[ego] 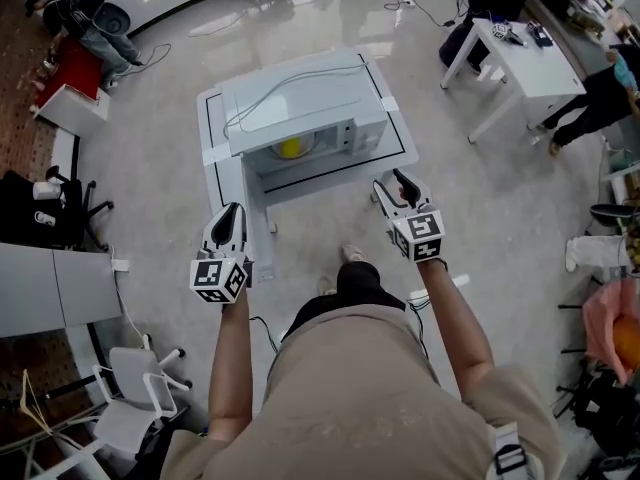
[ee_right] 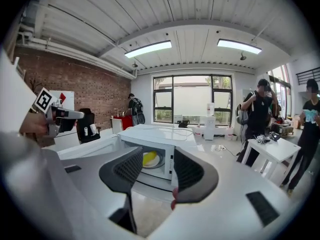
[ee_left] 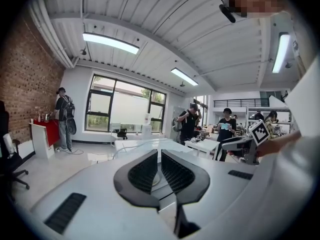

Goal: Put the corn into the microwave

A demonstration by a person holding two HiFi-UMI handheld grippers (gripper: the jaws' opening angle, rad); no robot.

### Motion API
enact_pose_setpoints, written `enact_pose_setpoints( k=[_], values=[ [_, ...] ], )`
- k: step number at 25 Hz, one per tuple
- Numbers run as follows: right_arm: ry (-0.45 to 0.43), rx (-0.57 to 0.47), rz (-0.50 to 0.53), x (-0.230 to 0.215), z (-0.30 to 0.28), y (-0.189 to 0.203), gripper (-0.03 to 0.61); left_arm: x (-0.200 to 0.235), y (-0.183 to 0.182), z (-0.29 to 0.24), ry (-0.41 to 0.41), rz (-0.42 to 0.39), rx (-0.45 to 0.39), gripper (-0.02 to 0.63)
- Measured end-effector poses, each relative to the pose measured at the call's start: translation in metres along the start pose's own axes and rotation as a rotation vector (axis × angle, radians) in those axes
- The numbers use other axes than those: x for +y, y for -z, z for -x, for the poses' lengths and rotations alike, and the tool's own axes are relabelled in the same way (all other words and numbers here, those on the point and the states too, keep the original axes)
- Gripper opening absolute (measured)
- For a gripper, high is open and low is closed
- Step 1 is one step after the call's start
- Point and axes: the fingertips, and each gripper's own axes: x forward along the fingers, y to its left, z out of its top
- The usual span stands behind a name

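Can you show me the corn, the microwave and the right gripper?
corn (ee_right: 149,158): right gripper view, middle of its yellow body.
microwave (ego: 300,98): head view, its flat white top.
right gripper (ego: 391,180): head view, midway between its open fingertips.

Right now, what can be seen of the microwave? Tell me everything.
The microwave is a white, box-shaped oven, glossy like painted metal, standing upright on a low white table edged with a black line. Its front faces the person and is open, so the cavity shows; the door itself is hard to make out. Inside, the yellow corn lies on a pale round plate. A thin cable trails across its top.
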Motion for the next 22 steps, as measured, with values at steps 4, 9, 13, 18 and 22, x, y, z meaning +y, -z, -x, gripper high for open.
enact_pose_setpoints(
  k=[4,9,13,18,22],
  values=[
    [0.008,0.012,0.018,0.003,0.007,0.007,0.120,-0.002,0.007,0.000,0.018,0.006,0.013,0.009],
    [0.023,-0.007,0.012,0.002,0.010,0.003,0.118,-0.006,0.004,-0.001,0.041,0.005,0.012,0.009],
    [0.018,-0.040,0.023,0.009,0.015,-0.010,0.109,-0.014,-0.001,-0.001,0.070,0.016,0.008,0.009],
    [0.021,-0.046,0.031,0.008,0.019,-0.009,0.100,-0.027,-0.001,-0.005,0.107,0.028,0.004,0.009],
    [-0.019,0.001,0.030,0.017,0.016,0.002,0.100,-0.030,0.001,-0.005,0.116,0.042,0.016,0.009]
  ],
)
